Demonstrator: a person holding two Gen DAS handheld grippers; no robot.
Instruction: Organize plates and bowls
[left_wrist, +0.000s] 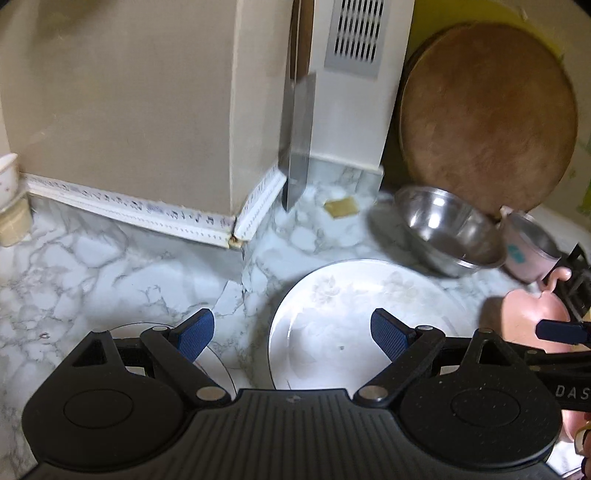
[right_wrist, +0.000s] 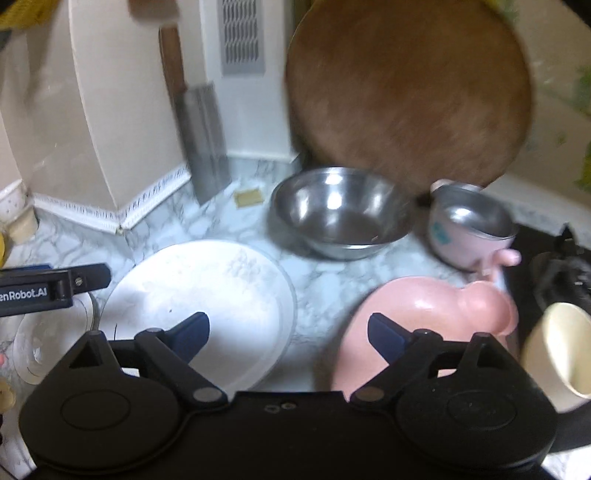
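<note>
While both grippers' fingers gape empty, white plate under left fingers, pink bowl under right.

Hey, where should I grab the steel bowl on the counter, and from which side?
Take the steel bowl by its thin rim, one finger inside and one outside, at the near edge, coming down from above. It sits upright and open with nothing in it to grip, and its wall is likely too wide to span. A wooden board leans right behind it and a pink cup crowds its right, so the near side looks clearest.

marble counter, white plate, steel bowl
</note>
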